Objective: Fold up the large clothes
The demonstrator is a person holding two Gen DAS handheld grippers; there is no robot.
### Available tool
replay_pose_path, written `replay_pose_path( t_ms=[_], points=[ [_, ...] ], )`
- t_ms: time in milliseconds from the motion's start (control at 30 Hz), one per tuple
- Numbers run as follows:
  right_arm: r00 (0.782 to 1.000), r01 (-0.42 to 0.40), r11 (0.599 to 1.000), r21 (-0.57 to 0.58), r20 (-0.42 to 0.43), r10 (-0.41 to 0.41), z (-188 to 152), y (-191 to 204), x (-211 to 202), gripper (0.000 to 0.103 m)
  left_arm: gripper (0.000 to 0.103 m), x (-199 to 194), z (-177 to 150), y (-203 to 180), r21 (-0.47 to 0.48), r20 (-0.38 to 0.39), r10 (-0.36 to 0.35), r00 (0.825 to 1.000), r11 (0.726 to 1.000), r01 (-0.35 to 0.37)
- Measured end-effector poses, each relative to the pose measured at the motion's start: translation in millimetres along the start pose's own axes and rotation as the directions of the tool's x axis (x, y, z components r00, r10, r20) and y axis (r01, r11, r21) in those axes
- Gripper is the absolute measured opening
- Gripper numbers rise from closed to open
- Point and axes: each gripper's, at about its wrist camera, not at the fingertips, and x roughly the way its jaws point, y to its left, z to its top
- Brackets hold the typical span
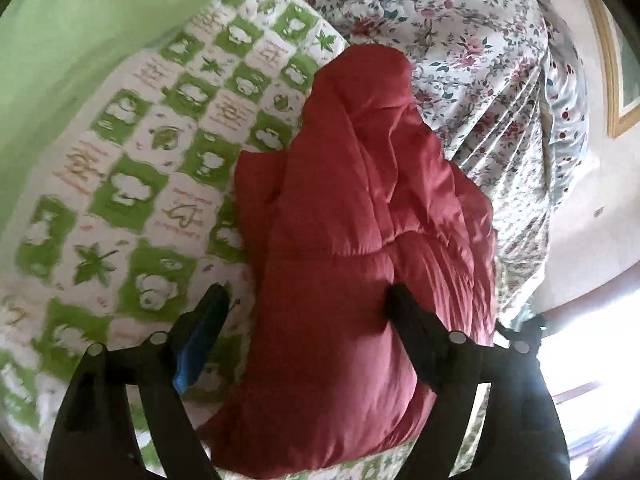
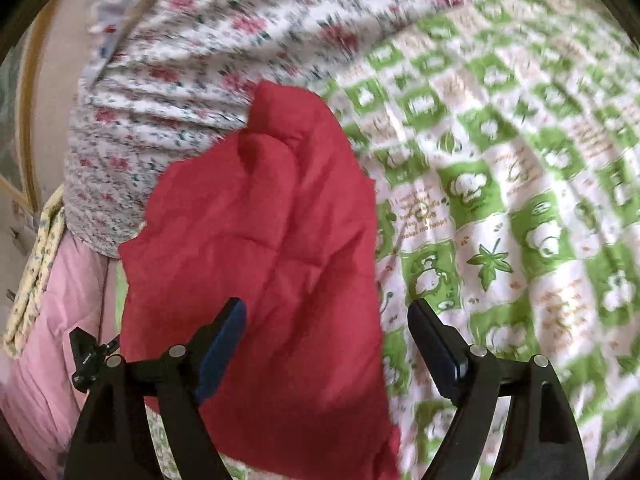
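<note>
Two black fingers of the left claw (image 1: pixel 304 300) stand wide apart in the left wrist view, holding nothing, and the puffy red jacket (image 1: pixel 360 200) lies bunched up on the green and white checked blanket (image 1: pixel 132 184) of the bed, partly between the fingers, with a flowery sheet (image 1: pixel 460 40) heaped behind it. In the right wrist view the right claw (image 2: pixel 326 316) is also wide open and grips nothing; the red jacket (image 2: pixel 260 220) lies under its left finger, beside the checked blanket (image 2: pixel 520 200), with pink cloth (image 2: pixel 52 340) at the left edge.
</note>
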Motion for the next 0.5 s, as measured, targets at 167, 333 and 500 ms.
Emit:
replay_pose_path(
  t_ms=[167,333,500],
  points=[
    [0.997,-0.07,0.997,0.04,-0.032,0.072,3,-8,17,0.087,0.086,17,6,-2,-0.005,-0.024,-0.038,0.999,0.999,0.038],
    [0.988,-0.142,0.987,0.071,-0.043,0.146,0,-11,25,0.089,0.088,33,11,2,-0.041,-0.065,-0.11,0.992,0.993,0.108],
    [0.981,-0.175,0.982,0.069,-0.069,0.179,1,-5,32,0.088,0.088,39,12,0,-0.029,-0.069,-0.122,0.99,0.992,0.12]
  ],
)
